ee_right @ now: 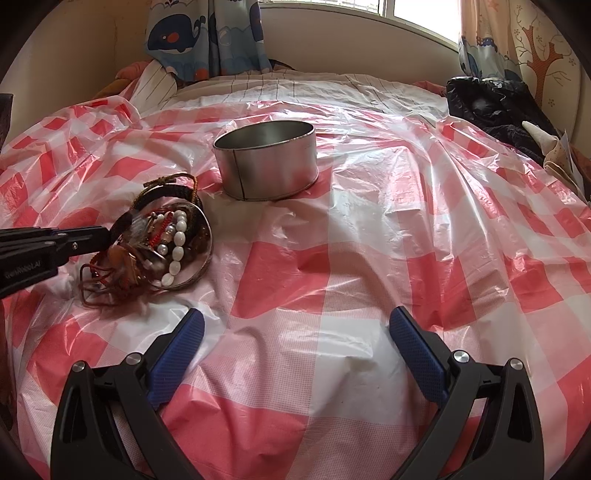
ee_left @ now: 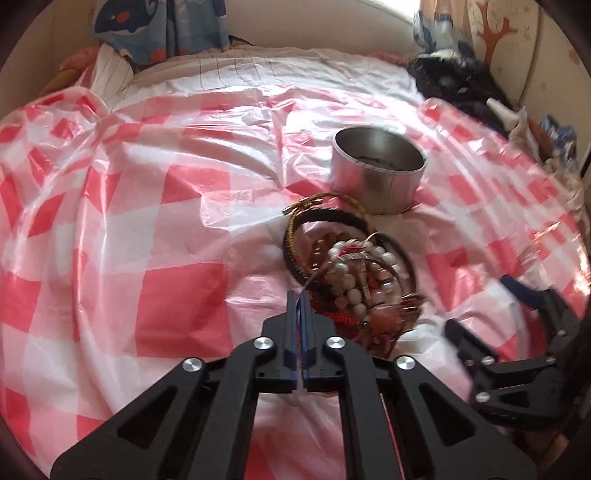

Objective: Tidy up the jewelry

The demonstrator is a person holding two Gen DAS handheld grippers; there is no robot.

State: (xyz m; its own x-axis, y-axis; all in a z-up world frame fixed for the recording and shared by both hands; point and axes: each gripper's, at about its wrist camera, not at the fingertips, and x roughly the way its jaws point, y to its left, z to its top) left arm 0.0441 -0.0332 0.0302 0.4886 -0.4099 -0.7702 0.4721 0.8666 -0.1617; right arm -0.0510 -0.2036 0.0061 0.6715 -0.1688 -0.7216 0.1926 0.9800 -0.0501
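Observation:
A tangled pile of jewelry (ee_left: pixel 351 266) lies on the red-and-white checked sheet: dark bangles, a white bead bracelet (ee_right: pixel 175 247), red cords and a thin metal hoop. A round metal tin (ee_left: pixel 378 168) stands open just behind it, also in the right wrist view (ee_right: pixel 267 162). My left gripper (ee_left: pixel 298 297) is shut, its tips pinched on a thin bangle at the pile's near edge; it enters the right wrist view from the left (ee_right: pixel 92 236). My right gripper (ee_right: pixel 295 325) is open and empty over the sheet, right of the pile, and shows in the left wrist view (ee_left: pixel 495 306).
The checked plastic sheet (ee_right: pixel 369 258) covers a soft, wrinkled bed. Black clothing (ee_right: pixel 491 107) is heaped at the far right. Whale-print curtains (ee_right: pixel 207 33) and a striped pillow (ee_right: pixel 155 88) lie at the back by the window.

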